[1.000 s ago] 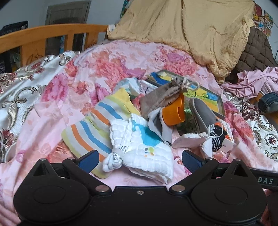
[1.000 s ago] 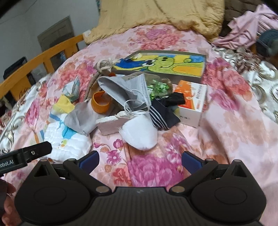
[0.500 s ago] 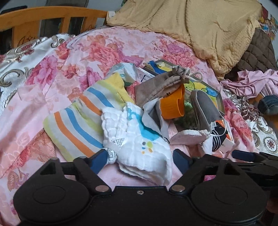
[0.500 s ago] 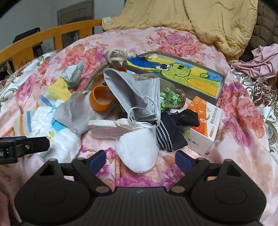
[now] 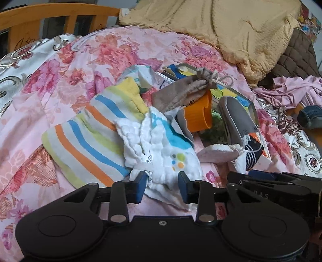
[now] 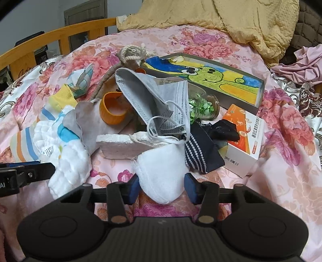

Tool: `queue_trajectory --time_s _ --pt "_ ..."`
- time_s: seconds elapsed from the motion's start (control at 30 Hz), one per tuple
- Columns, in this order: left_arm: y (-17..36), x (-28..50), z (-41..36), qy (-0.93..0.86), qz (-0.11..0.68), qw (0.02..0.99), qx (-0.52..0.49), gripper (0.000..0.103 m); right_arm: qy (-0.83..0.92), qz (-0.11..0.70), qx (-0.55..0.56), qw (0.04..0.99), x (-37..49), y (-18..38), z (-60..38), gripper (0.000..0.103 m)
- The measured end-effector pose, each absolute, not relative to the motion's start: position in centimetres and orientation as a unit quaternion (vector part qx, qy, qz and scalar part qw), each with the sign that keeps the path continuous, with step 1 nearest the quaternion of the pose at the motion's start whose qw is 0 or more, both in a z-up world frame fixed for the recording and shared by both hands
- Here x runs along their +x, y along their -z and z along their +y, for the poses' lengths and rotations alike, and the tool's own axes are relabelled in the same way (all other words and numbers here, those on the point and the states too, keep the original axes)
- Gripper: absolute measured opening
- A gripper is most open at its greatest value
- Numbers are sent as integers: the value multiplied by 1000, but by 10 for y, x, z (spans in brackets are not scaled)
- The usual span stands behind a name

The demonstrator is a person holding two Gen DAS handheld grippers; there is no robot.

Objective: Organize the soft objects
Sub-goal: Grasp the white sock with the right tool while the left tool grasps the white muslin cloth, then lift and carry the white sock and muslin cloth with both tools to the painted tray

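Note:
A white quilted cloth with a blue print [image 5: 161, 149] lies on a striped cloth [image 5: 86, 141] on the floral bedspread. My left gripper [image 5: 162, 186] is closing on the quilted cloth's near edge, which is bunched between the jaws and touches both pads. In the right wrist view a white sock [image 6: 161, 171] lies in front of a pile. My right gripper [image 6: 163, 189] is closing around the sock's toe, which fills the gap between the pads. The left gripper's finger [image 6: 30, 173] shows at the left edge, beside the quilted cloth [image 6: 66, 161].
The pile holds a grey face mask [image 6: 157, 100], an orange cup [image 6: 113, 109], a drawstring pouch [image 5: 181, 94], a dark striped sock [image 6: 201, 153], a pale slab [image 6: 120, 145], a jar [image 6: 203, 104], a picture box [image 6: 211, 78] and an orange carton [image 6: 245, 139]. A yellow blanket [image 5: 231, 26] and a wooden rail [image 5: 50, 18] lie behind.
Both grippers came forward and down to the pile and their jaws narrowed from wide open. The left now has the quilted cloth between its pads, the right the white sock.

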State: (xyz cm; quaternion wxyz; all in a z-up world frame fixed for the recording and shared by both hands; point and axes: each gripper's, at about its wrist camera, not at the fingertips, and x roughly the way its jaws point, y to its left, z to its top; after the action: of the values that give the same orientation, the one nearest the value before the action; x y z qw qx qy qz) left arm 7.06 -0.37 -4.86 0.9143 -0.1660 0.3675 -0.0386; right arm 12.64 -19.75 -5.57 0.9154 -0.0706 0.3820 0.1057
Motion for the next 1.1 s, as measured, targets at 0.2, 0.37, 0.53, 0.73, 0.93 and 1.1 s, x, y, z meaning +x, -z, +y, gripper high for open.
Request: queue_trajectory --time_s 0.2,0.37,0.53,0.73,0.93,1.1 --pt "53 77 -7 47 368 911 -181 50 -99 378 -72 918 128 56 -196 30" --pt "54 83 -15 58 368 910 -181 73 -102 374 -65 920 129 55 -197 17" --pt "59 90 -26 57 378 913 -143 64 -108 366 -58 922 128 53 -198 6" --pt "63 90 -24 49 388 912 -126 17 -115 356 -59 926 125 50 -196 4" --pt "52 76 -33 56 354 929 -94 10 -129 335 -61 931 117 42 -194 3" --pt "43 67 -36 58 327 939 -88 9 -152 308 -46 938 108 32 -196 3"
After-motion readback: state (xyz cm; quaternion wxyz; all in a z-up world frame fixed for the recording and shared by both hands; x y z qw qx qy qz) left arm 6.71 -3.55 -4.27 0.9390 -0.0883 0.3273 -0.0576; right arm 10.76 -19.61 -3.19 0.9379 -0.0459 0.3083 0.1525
